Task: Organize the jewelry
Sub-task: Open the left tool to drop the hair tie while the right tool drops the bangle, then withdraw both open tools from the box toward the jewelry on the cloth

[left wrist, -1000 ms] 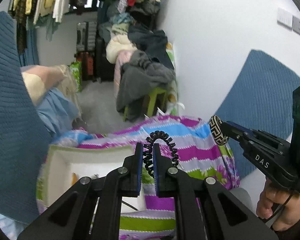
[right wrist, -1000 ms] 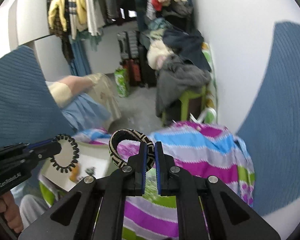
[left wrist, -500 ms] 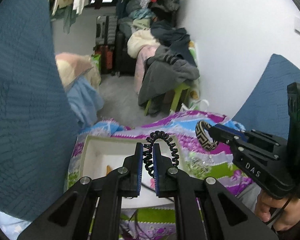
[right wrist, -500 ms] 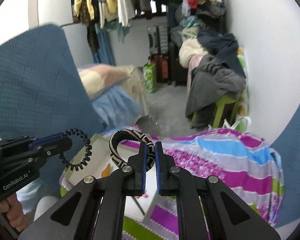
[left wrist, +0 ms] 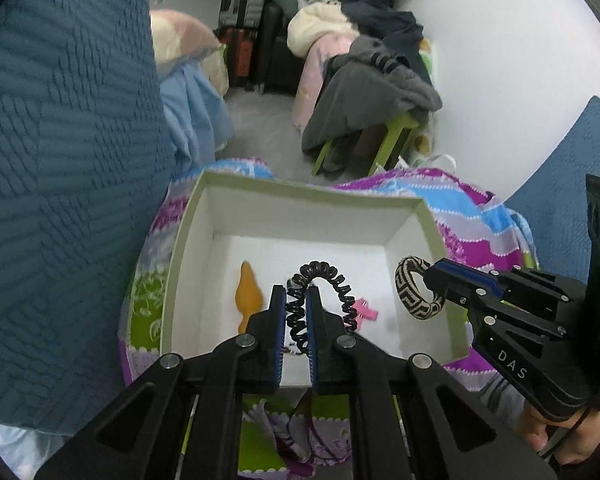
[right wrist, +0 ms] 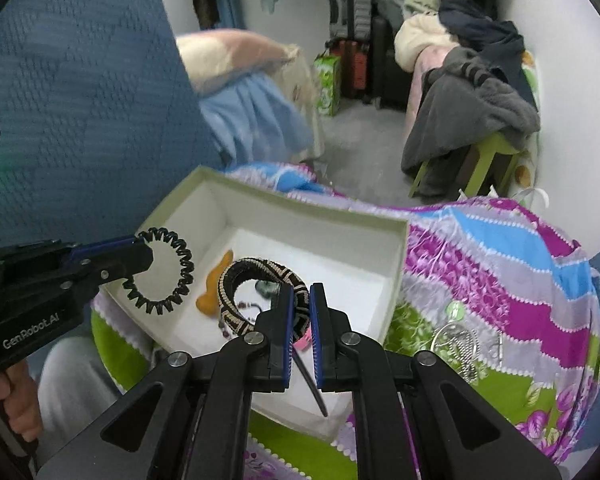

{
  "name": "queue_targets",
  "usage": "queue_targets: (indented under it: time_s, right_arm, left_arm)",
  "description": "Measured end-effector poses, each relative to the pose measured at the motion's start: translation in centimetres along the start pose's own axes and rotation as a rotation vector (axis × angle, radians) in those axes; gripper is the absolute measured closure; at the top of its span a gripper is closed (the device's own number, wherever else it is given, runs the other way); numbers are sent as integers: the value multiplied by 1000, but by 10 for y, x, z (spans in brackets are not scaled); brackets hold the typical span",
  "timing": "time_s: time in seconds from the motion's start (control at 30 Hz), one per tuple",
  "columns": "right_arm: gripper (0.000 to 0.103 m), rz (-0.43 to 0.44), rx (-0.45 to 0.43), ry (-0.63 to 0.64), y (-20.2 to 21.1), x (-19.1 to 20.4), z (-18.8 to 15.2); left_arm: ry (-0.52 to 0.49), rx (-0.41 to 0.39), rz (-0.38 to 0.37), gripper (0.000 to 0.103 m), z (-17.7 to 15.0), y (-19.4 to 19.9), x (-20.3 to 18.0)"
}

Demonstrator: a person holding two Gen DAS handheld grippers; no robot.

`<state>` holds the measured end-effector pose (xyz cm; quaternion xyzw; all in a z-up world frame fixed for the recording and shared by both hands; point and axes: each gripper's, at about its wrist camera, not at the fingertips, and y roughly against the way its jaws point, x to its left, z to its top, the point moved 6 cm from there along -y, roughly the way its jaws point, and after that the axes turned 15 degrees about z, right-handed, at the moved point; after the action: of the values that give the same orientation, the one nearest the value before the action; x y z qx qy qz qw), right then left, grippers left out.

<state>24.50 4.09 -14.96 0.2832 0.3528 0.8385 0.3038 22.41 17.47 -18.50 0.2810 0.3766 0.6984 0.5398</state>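
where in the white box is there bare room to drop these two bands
Bare floor lies along the far wall of the white cardboard box, beyond the orange leaf-shaped piece. The near floor around the pink clip is crowded.

A black coiled hair tie (left wrist: pixel 327 297) and a black-and-beige woven bangle (right wrist: pixel 256 290) hang pinched upright above an open white box (left wrist: pixel 410 220) holding an orange piece (left wrist: pixel 247 298) and a pink clip (left wrist: pixel 365 309).
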Motion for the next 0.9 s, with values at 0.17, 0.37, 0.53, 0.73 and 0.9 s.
queue_targets:
  time_s: [0.17,0.37,0.53,0.73,0.9]
  right_arm:
    - [96,-2,42,3,-17,-2,-8]
    - [96,6,58,-5,-19,-5,-13]
    - [92,40,23,5,-6,0,-6]
    - [77,50,-49,26,22,3,10]
    - [77,54,-136,43,58,-1,22]
  left_arm:
    - [10,30,-5,95,-10,-10,5]
    - [27,29,-17,93,-11,-7,7]
    - [60,9,-9,92,-4,5,11]
    - [84,-64,17,45,7,32,10]
    - [88,-102,29,45,15,53,1]
